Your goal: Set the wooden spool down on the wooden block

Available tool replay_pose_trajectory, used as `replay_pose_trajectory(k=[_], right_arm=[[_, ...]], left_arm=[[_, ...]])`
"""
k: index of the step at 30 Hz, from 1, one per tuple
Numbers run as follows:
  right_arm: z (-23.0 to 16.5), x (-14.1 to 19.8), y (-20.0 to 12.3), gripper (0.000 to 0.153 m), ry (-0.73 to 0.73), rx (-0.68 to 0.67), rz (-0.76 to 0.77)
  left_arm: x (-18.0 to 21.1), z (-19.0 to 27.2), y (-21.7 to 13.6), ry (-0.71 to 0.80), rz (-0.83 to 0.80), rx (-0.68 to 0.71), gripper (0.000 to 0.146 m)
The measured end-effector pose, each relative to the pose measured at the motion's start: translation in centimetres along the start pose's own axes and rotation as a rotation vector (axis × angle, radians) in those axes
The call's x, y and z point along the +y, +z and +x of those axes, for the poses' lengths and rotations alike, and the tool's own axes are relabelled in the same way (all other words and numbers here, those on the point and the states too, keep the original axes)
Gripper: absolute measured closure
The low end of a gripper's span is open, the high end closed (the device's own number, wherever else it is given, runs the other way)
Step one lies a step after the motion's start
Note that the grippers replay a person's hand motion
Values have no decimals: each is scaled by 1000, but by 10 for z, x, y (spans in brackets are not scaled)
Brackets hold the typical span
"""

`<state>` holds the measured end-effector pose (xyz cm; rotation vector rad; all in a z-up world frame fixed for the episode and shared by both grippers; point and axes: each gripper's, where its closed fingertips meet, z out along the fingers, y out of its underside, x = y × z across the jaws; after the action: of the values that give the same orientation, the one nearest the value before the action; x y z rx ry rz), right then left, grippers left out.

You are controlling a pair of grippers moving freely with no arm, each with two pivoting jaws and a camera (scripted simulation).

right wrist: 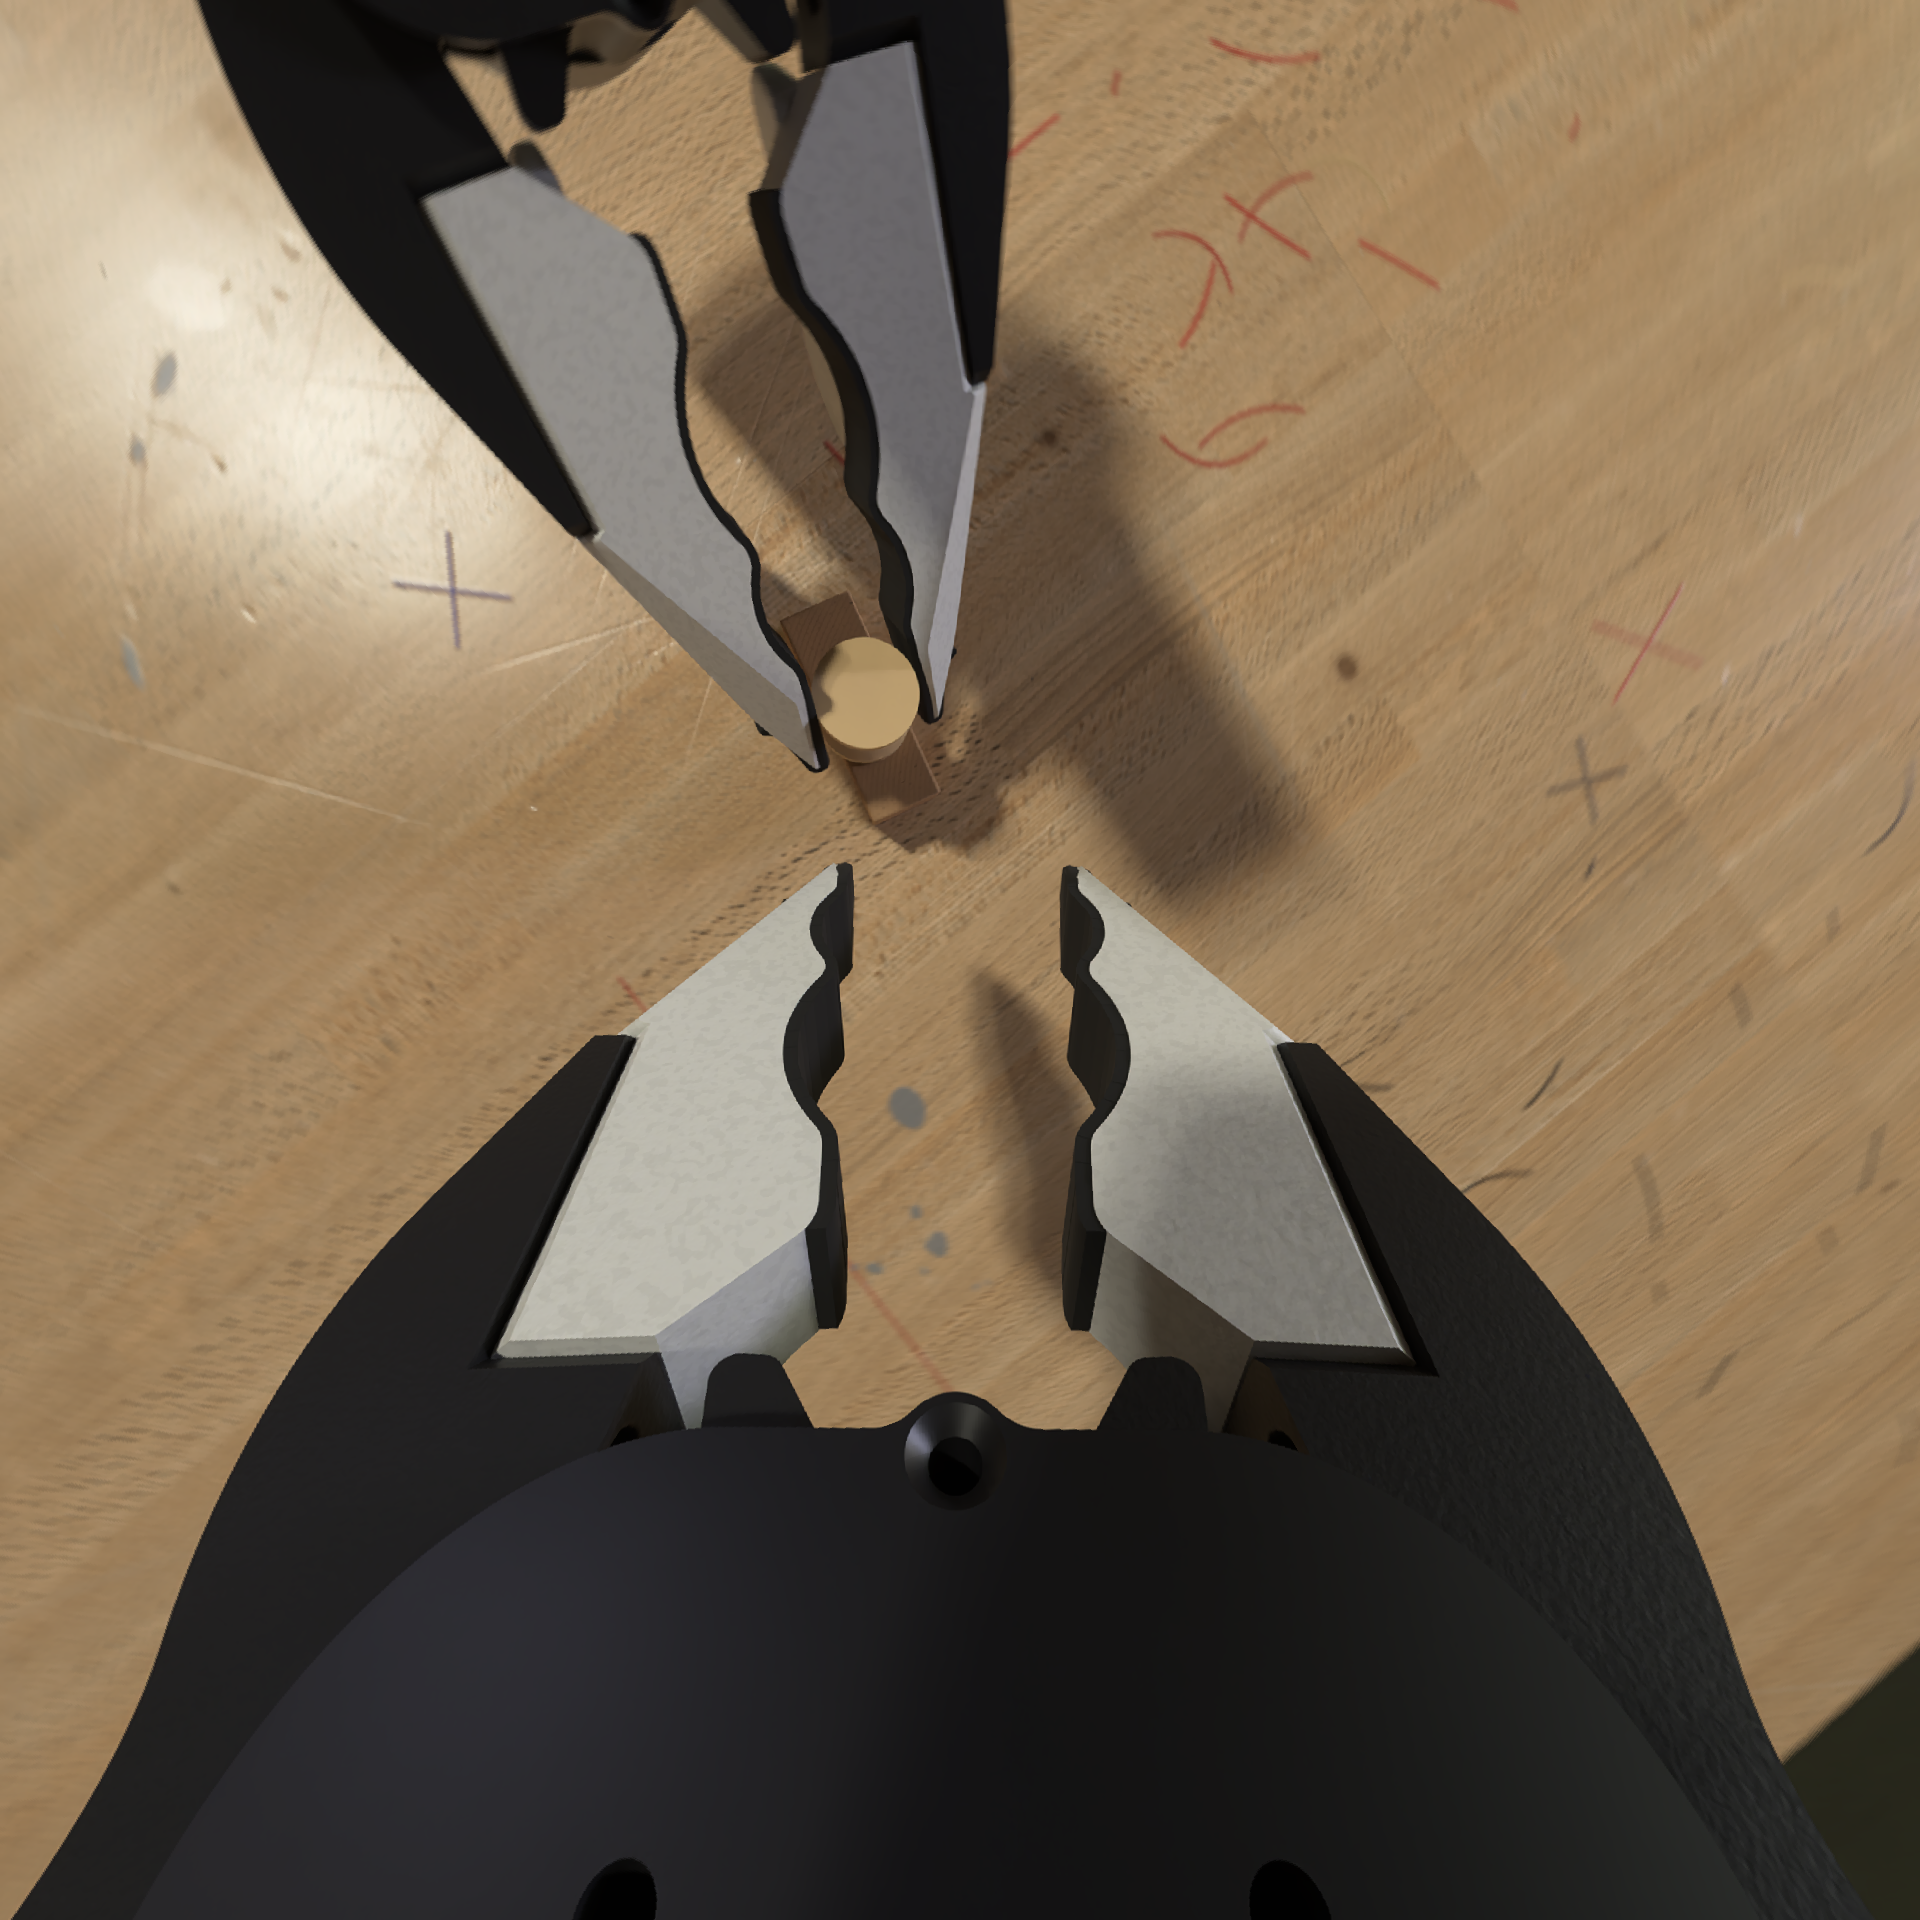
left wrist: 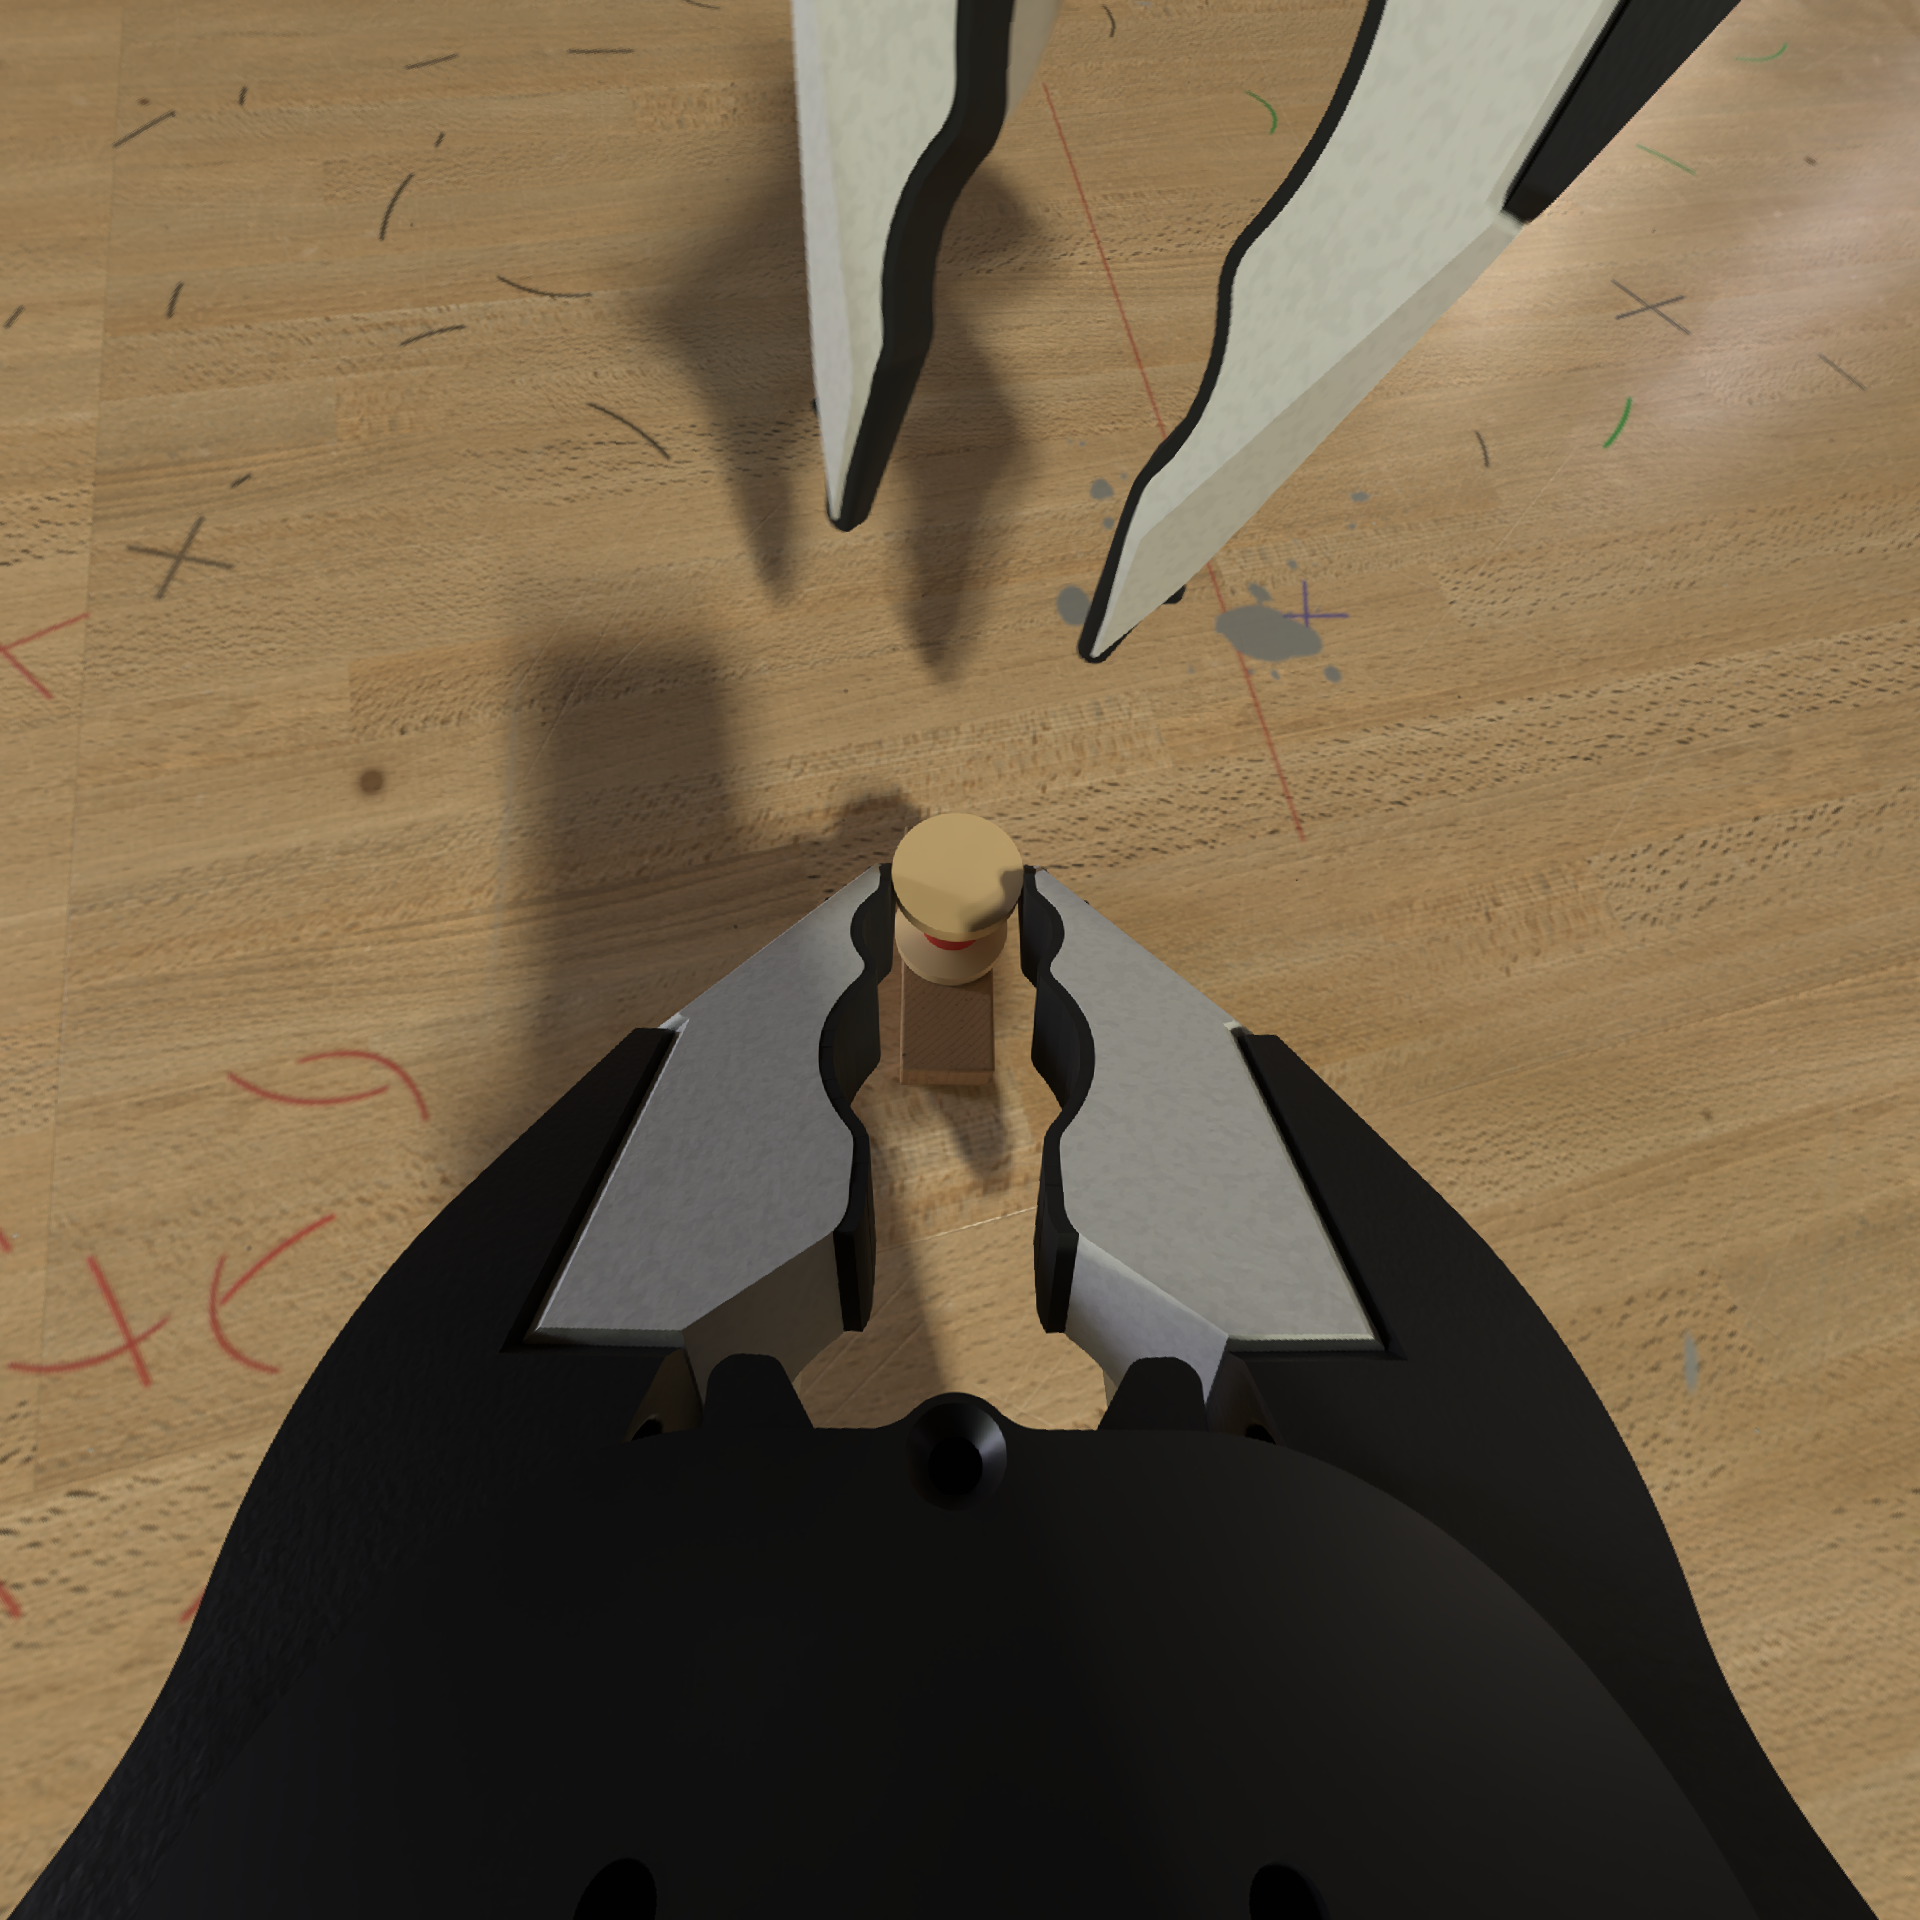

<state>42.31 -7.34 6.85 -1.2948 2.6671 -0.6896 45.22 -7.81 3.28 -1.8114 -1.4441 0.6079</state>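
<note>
My left gripper (left wrist: 958,883) was closed on the wooden spool (left wrist: 956,883), held upright over the wooden block (left wrist: 948,1029); contact unclear. Advised: lower squarely, release gently. My right gripper (right wrist: 956,883) stood open, empty, nearby

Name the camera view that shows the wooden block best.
The right wrist view: the wooden block shows on both sides of the wooden spool, which the left gripper holds. The left wrist view shows only one end, seen between its fingers beneath the spool.
</note>
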Motion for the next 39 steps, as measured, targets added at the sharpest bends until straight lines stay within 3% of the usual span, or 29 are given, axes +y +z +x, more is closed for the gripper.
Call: replay_pose_trajectory(k=[2, 5, 8, 10, 11, 14, 19, 23, 26, 29, 33, 39], right_arm=[[0, 5, -3, 113, 122, 28, 5], [13, 21, -10, 115, 470, 120, -39], [16, 10, -18, 121, 939, 86, 176], [12, -4, -22, 120, 1085, 29, 333], [8, -9, -23, 118, 1077, 30, 358], [1, -9, -22, 116, 872, 119, 324], [-2, -3, -13, 110, 885, 111, 267], [1, -9, -10, 122, 848, 106, 284], [-2, -13, -12, 131, 532, 168, 243], [-11, -10, -6, 121, 286, 186, 159], [-5, -1, 7, 114, 396, 214, 88], [-2, -21, -6, 137, 767, 128, 354]], left_arm=[[0, 0, 1, 10, 2, -6, 123], [-1, -1, 0, 1, 10, -13, 123], [0, 0, -1, 0, 21, -18, 123], [-1, 0, -3, -3, 30, -20, 123], [-1, 0, -3, -6, 33, -18, 123], [-1, 0, -4, -8, 39, -17, 123], [-1, 0, -4, -12, 26, -19, 123], [-1, 0, -3, -5, 14, 4, 123], [-1, 1, -3, -10, 1, 16, 123], [-1, 1, -4, -23, -12, 21, 123], [0, -1, -2, -38, -12, 7, 123], [0, -1, -1, -22, -2, -15, 123]])
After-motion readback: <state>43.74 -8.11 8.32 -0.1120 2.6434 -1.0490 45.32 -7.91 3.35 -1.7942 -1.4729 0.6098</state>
